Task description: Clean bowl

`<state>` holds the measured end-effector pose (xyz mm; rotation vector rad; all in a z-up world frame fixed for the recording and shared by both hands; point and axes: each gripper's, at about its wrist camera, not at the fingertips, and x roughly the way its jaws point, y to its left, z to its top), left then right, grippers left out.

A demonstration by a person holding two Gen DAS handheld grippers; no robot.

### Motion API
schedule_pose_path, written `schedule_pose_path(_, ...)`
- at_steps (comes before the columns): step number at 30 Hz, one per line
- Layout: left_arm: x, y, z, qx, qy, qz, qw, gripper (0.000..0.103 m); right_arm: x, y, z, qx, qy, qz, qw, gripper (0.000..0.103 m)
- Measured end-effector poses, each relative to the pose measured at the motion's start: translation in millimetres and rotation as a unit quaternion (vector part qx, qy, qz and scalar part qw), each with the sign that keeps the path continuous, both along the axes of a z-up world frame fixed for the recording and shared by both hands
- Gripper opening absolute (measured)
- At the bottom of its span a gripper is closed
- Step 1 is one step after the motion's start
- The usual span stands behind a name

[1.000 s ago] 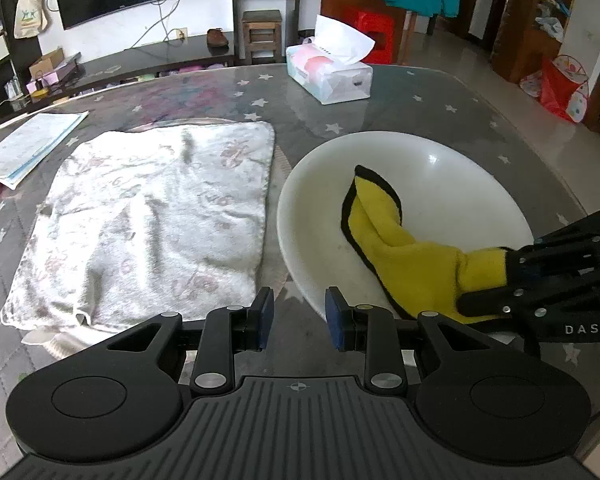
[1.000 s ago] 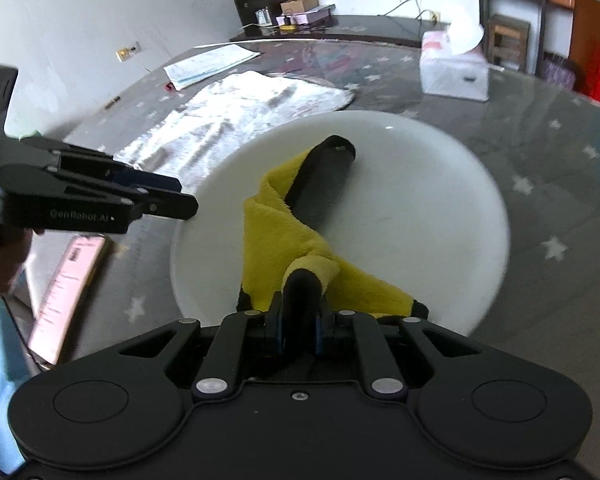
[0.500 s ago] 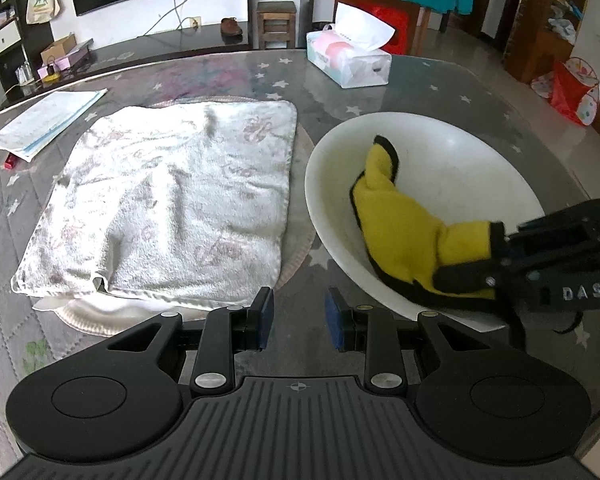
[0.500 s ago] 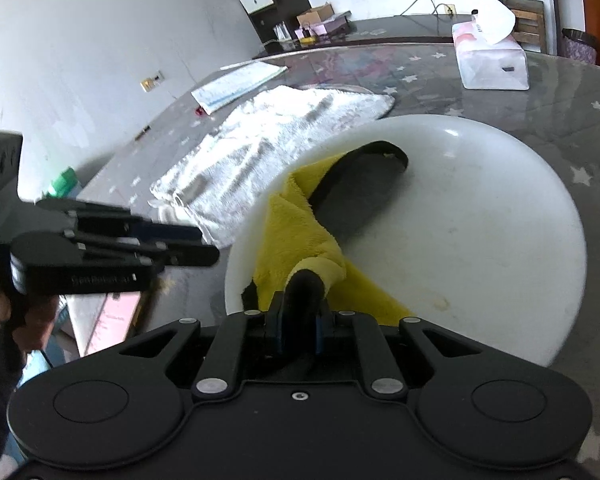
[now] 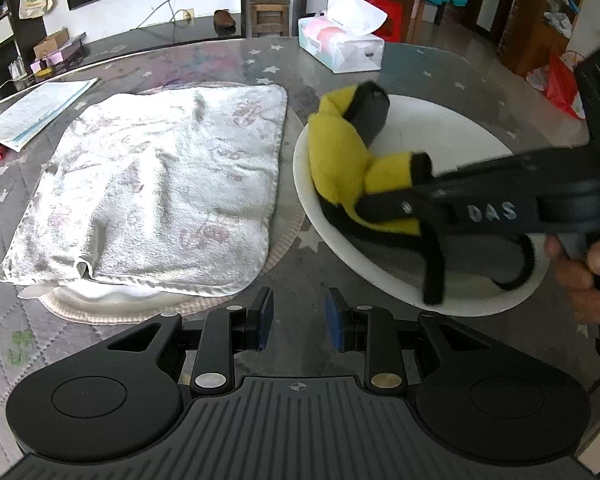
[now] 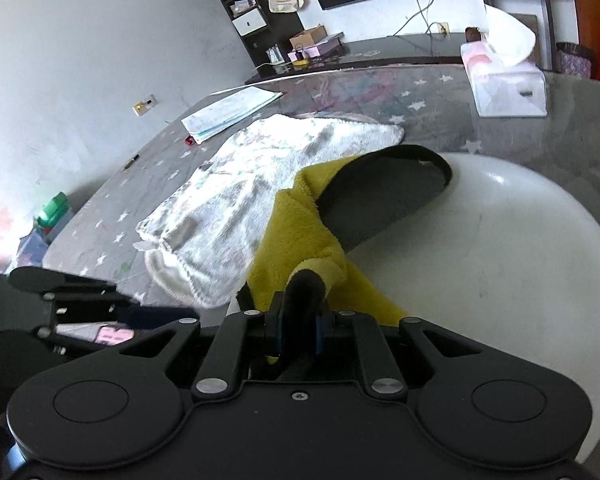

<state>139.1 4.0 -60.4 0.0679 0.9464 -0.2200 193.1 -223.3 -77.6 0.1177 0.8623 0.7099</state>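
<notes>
The bowl (image 5: pixel 452 136) sits on the surface just beside the towel (image 5: pixel 152 184). The right claw (image 6: pixel 298 330) grips the cloth (image 6: pixel 300 224) against the bowl's towel-side wall; the left claw (image 5: pixel 298 320) hangs open, empty. Unsteadied, the bowl could tip or skid.

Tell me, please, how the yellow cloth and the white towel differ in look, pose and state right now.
The yellow cloth is bright yellow with black edging; the white towel is pale with a faint pattern. The yellow cloth is bunched up inside the white bowl, draped against its near wall; the white towel lies spread flat on the table beside the bowl. The right gripper pinches the yellow cloth, while nothing holds the white towel. Both are fluffy fabric.
</notes>
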Motion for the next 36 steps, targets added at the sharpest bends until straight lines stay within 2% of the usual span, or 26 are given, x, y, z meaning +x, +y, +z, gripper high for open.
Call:
schedule_pose_path(11, 4, -4, -5, 0.002, 0.006, -0.004, 1.0000, 0.030, 23, 8, -3, -0.047, -0.041, -0.023, 0.998, 0.015)
schedule_pose_path(16, 5, -3, 1, 0.002, -0.001, -0.002, 1.0000, 0.030, 28, 6, -6, -0.105, -0.084, -0.040, 0.990, 0.015)
schedule_pose_path(29, 14, -3, 23, -0.015, -0.024, 0.010, 0.9995, 0.030, 21, -26, -8, -0.173, -0.108, -0.056, 0.977, 0.015)
schedule_pose_path(36, 19, -10, 20, -0.023, -0.021, 0.002, 0.9995, 0.029, 9, -40, -6, -0.191, -0.106, -0.053, 0.974, 0.015)
